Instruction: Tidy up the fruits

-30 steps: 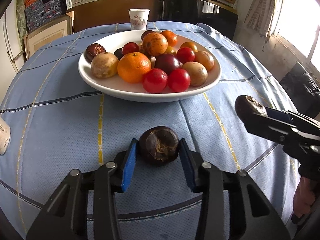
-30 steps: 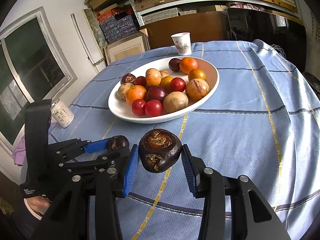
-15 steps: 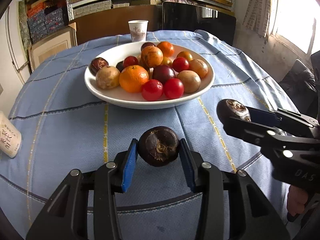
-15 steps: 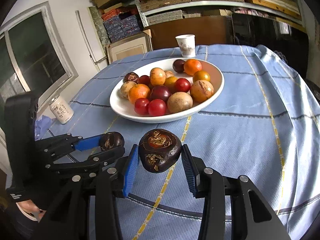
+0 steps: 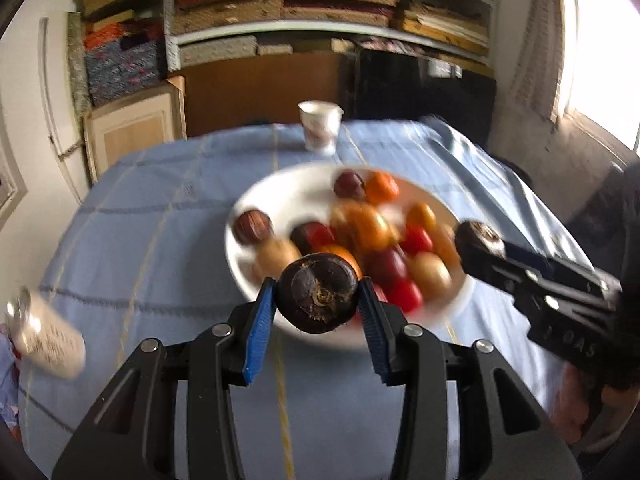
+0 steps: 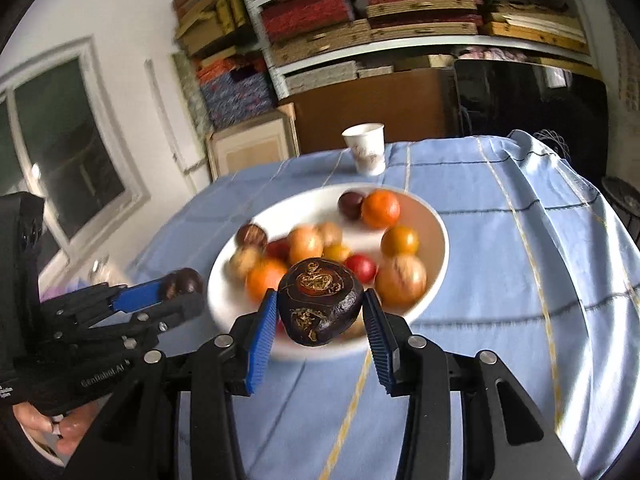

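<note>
Both the left gripper [image 5: 318, 300] and right gripper [image 6: 320, 308] each pinch a dark wrinkled round fruit [image 5: 318, 294] [image 6: 320, 306], carried over the wide white ceramic bowl's [image 6: 434, 232] 6 o'clock rim; next, likely lowering and releasing inside.

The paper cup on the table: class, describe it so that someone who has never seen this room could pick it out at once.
Start at the round table under the blue tablecloth. Beyond the white bowl of fruit, near the far edge, stands the paper cup. It is upright, white with a faint printed pattern, and the only thing there apart from the bowl.
</note>
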Available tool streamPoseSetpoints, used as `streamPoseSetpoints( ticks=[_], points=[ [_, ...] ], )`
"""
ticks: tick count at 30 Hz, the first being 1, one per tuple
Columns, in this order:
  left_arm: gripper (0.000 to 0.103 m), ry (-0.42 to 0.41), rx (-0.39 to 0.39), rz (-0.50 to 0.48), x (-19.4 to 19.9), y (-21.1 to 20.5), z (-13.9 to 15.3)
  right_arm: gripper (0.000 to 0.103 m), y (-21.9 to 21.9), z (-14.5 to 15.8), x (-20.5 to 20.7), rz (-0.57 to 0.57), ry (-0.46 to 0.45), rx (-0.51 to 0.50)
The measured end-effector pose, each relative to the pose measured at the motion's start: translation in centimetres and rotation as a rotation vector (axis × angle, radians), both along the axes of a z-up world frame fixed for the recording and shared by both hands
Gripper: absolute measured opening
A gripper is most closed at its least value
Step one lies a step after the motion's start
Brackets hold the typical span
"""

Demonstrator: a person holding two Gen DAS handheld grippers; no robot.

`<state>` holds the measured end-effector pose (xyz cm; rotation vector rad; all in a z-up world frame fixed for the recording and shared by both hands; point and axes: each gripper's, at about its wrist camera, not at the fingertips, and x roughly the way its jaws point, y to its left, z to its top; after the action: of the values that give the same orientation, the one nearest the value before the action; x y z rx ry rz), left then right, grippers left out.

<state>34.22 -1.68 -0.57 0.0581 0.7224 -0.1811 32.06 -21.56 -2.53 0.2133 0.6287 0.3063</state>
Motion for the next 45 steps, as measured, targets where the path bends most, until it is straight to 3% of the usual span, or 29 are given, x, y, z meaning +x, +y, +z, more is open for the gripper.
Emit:
streamPoseSetpoints(
  ticks=[3, 13, 14, 17, 22, 24, 29, 32, 37, 39, 45],
  points=[
    [0.041, 0.005, -0.027, 0.010, 3.5, -0.2, 0.2, 0.044, -0.2, 0.0, 2.5, -0.017, -0.001, 0.002],
    [0.041, 0.038, -0.013, 0.032, 11.5, -1.6, -1.4, 0.044, 0.1, -1.6, 8.7, -0.001, 0.036, 0.022],
    [0.043, 0.040, -0.011, 0.037, 11.9, -1.6, -1.6, 0.044, 0.1, -1.8, 9.1, 0.003, 0.043, 0.034],
    [0.068, 0.009, 0.003, 0.061, 11.8, -1.5, -1.4, 0.046, -0.1, -1.8, 9.2, -0.001, 0.048, 0.049],
    [0.083, -0.002, -0.008, 0.069, 10.1, -1.3, 0.1, 0.053, -0.4, 0.3, 7.7, -0.012, 0.002, 0.037],
    [0.092, -0.007, -0.001, 0.076, 8.9, -1.1, 0.8, 0.060, -0.3, 1.5, 6.6, -0.006, -0.011, 0.024],
    [0.098, -0.043, 0.030, 0.087, 3.4, -0.3, 2.9, 0.078, 0.2, 3.5, 2.2, 0.035, -0.036, -0.048],
    [0.098, -0.041, 0.025, 0.087, -0.1, 0.3, 3.1, 0.085, -0.1, 3.3, -1.1, 0.063, -0.040, -0.058],
    [0.098, -0.074, 0.051, 0.115, -6.3, 0.8, 1.6, 0.086, -0.7, 1.4, -6.4, 0.054, -0.077, -0.126],
    [0.098, -0.075, 0.068, 0.121, -7.7, 0.7, 0.7, 0.093, -1.1, 0.4, -7.7, 0.031, -0.066, -0.146],
    [0.098, -0.049, 0.071, 0.089, -10.1, 0.1, -1.1, 0.095, -2.0, -0.2, -10.1, 0.028, -0.075, -0.149]
  ],
)
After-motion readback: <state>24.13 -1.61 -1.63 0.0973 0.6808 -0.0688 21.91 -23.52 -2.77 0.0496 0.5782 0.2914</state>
